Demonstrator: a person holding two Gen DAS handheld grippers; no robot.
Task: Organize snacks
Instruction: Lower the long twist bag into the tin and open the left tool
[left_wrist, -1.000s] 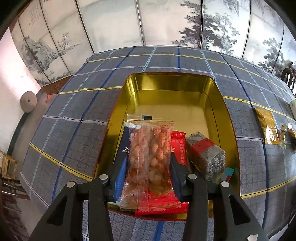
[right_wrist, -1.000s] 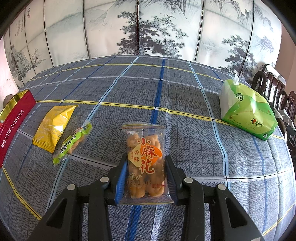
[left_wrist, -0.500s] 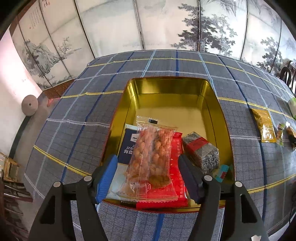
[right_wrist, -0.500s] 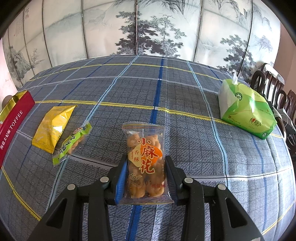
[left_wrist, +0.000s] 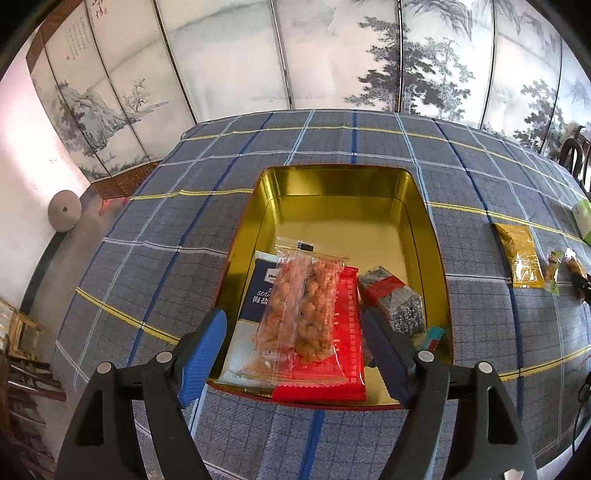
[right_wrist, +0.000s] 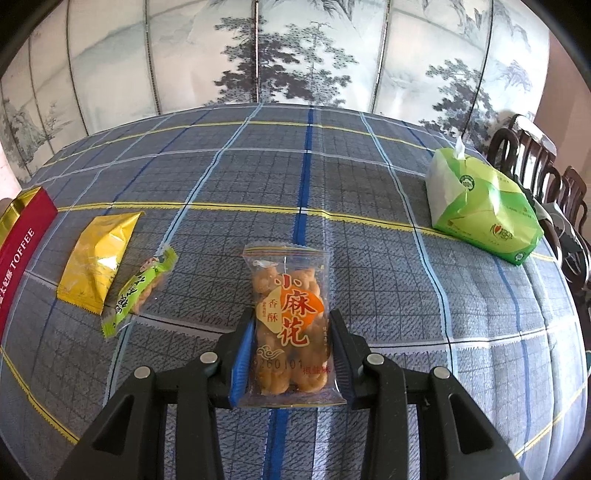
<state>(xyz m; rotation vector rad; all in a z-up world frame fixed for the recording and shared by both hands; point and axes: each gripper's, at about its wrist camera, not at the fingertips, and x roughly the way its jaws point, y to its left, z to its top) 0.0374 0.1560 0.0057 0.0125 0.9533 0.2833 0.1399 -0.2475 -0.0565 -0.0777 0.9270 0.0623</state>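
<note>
A gold tin (left_wrist: 432, 236) lies open on the checked cloth. Inside it a clear bag of twisted snacks (left_wrist: 301, 310) rests on a red packet (left_wrist: 347, 332) and a dark blue packet (left_wrist: 262, 291), beside a dark seeded bar (left_wrist: 391, 299). My left gripper (left_wrist: 295, 336) hovers over the tin's near end with its jaws opening, the pads clear of the clear bag. My right gripper (right_wrist: 291, 354) is shut on an orange-labelled bag of fried twists (right_wrist: 290, 325). A yellow packet (right_wrist: 98, 258) and a green-wrapped snack (right_wrist: 138, 291) lie to its left.
The tin's red side marked TOFFEE (right_wrist: 18, 254) shows at the far left of the right wrist view. A green tissue pack (right_wrist: 480, 210) sits at the right, with dark wooden chairs (right_wrist: 554, 184) beyond the table edge. A painted folding screen (left_wrist: 295, 55) stands behind the table.
The left gripper has let go of the clear snack bag, which now lies in the tin, and its jaws have spread wide while it drew back a little. The right gripper kept its hold.
</note>
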